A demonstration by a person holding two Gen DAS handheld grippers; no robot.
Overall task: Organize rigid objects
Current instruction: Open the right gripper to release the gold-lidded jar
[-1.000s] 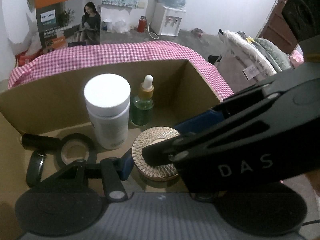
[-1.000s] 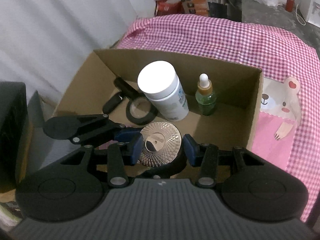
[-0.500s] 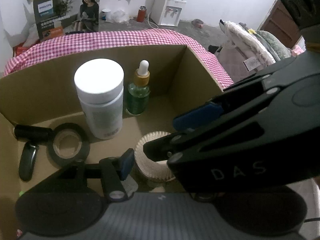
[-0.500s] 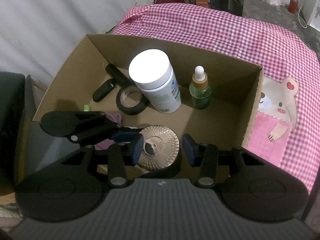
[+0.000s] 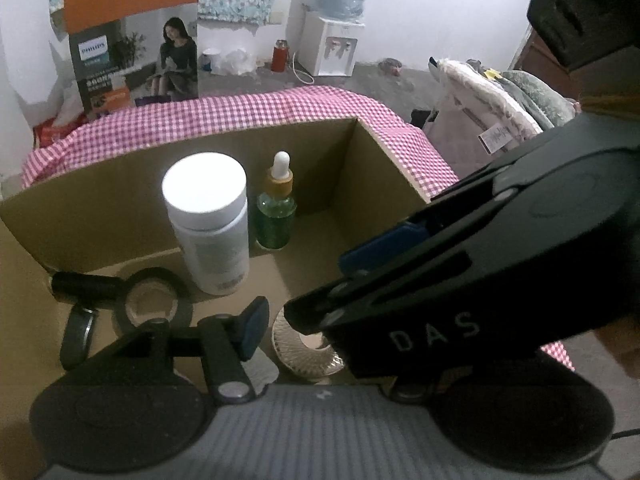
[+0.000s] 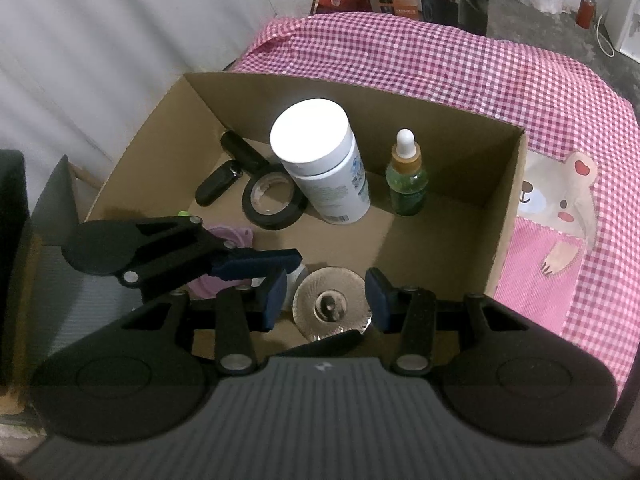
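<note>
An open cardboard box (image 6: 506,216) sits on a surface covered with a pink-and-white checked cloth (image 6: 460,68). Standing at the back of the box are a white-capped plastic bottle (image 6: 324,172) and, just to its right, a green glass dropper bottle (image 6: 406,180). To the left of the white bottle a roll of black tape (image 6: 274,202) lies flat, with two small dark cylinders (image 6: 218,182) beside it near the far left corner. At the near side of the box lies a round gold compact (image 6: 330,306) with a ribbed face. The right gripper (image 6: 326,300) points down into the box with its blue-padded fingers (image 6: 376,300) set either side of the compact; the right pad looks close to its rim while the left pad stands clear of it, so it is straddled rather than squeezed. The left gripper (image 5: 296,304) reaches in from the left, its fingers opening, with one blue pad (image 5: 252,328) just beside the compact (image 5: 304,350). A pale purple item (image 6: 224,260) shows under the left gripper's finger.
</note>
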